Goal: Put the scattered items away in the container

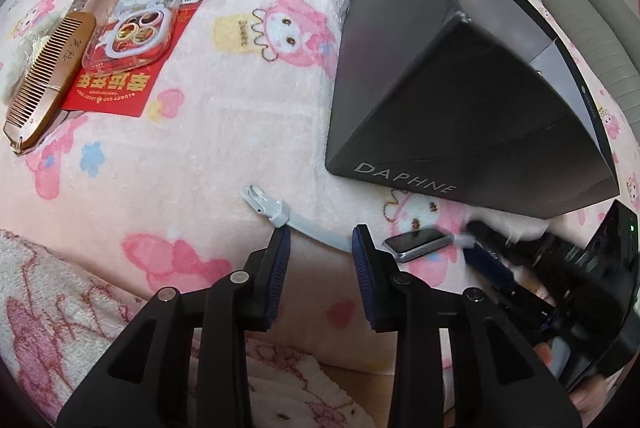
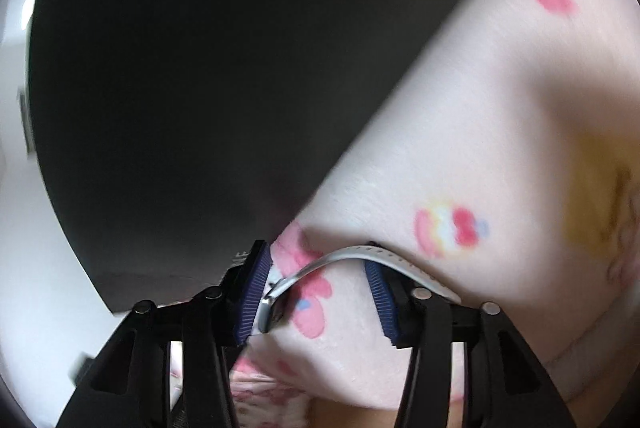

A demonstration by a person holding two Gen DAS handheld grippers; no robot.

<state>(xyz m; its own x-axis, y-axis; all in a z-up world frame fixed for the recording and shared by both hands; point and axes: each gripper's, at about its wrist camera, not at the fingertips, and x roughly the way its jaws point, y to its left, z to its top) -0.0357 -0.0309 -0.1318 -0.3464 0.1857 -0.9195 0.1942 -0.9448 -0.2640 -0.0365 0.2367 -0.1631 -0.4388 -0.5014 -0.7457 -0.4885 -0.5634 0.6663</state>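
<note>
Pink cartoon-print blanket [image 1: 208,132], grey chair [image 1: 592,40]

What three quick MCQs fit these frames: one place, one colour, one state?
1. Where does the smartwatch lie?
A. inside the box
B. on the blanket beside the black box
C. on the red envelope

2. What colour is the watch strap?
A. white
B. black
C. red

3. How does the left gripper stand?
A. shut on the comb
B. shut on the strap
C. open, pads either side of the strap

Key: 1 B, the watch rests on the cartoon-print blanket just below the black box. 2 A, both views show a white band. 3 C, a gap shows between each pad and the strap; the comb lies far off.
</note>
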